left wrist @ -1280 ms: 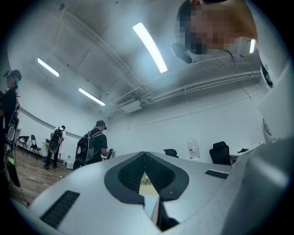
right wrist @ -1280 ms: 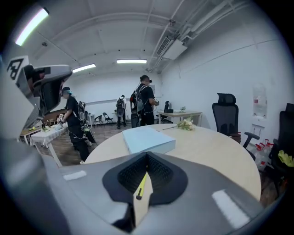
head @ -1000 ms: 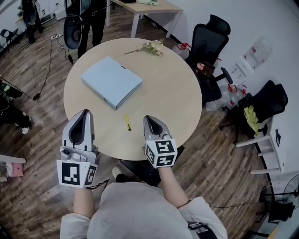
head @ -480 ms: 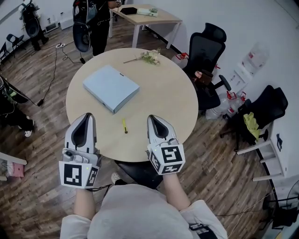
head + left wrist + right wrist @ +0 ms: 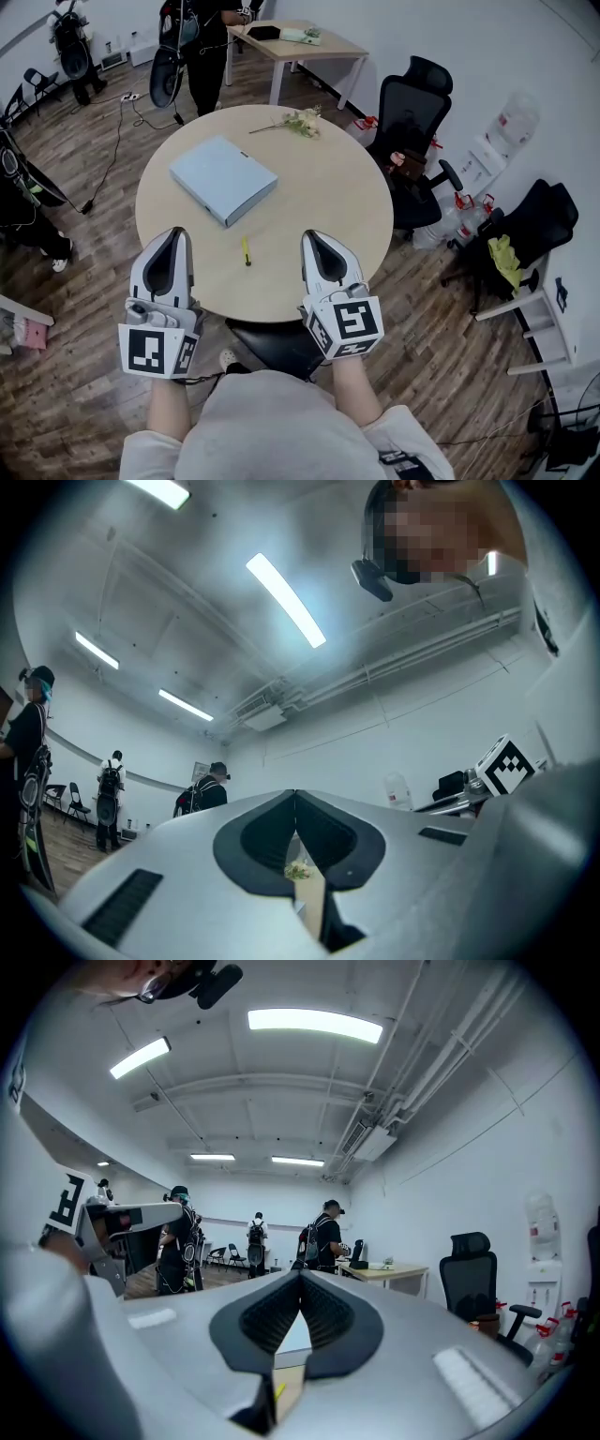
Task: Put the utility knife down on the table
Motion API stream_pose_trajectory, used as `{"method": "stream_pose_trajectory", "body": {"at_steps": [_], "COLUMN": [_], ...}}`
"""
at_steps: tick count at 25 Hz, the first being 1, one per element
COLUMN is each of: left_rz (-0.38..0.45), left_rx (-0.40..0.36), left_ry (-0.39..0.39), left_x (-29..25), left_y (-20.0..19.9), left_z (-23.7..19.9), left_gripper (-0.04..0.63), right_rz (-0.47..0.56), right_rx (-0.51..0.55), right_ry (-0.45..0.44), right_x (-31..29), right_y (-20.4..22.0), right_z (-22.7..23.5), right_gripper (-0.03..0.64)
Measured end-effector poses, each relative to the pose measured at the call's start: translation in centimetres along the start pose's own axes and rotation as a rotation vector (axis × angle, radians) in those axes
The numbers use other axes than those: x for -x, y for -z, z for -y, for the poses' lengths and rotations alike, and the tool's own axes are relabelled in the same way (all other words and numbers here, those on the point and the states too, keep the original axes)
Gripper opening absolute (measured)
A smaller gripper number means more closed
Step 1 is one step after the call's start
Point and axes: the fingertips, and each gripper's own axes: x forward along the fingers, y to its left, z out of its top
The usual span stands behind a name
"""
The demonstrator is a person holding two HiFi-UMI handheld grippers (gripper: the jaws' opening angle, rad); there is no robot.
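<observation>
Utility knife (image 5: 246, 250) is down flat on the round table (image 5: 347, 202), nothing gripping it. Task looks done.

Left gripper (image 5: 173, 229): jaws closed tip to tip, empty. Right gripper (image 5: 312, 235): same, closed and empty.

The knife sits between the two grippers, apart from both and about level with their tips. Long axis runs roughly away from the person, near parallel to both grippers. Neither hand is clearly nearer; maybe the right by a hair. Right gripper view catches a yellow sliver (image 5: 279, 1389) low in the jaw gap, likely the knife.

Blue box (image 5: 223, 178) lies farther out, clear of the knife.
</observation>
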Motion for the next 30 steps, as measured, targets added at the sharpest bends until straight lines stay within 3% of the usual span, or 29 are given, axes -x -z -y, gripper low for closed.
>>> {"method": "stream_pose_trajectory", "body": {"at_steps": [14, 30], "left_rz": [0.012, 0.029], "left_rx": [-0.018, -0.021], "left_ry": [-0.052, -0.066], "left_x": [3.0, 4.9], "left_y": [-1.7, -2.7], "left_z": [2.5, 4.6], "left_gripper": [0.008, 0.009], "right_rz": [0.068, 0.086], "right_rx": [0.028, 0.031], "right_ry": [0.042, 0.028], "right_x": [4.9, 7.4], "right_y": [-2.5, -3.0], "right_z": [1.3, 1.3], "right_gripper": [0.011, 0.011]}}
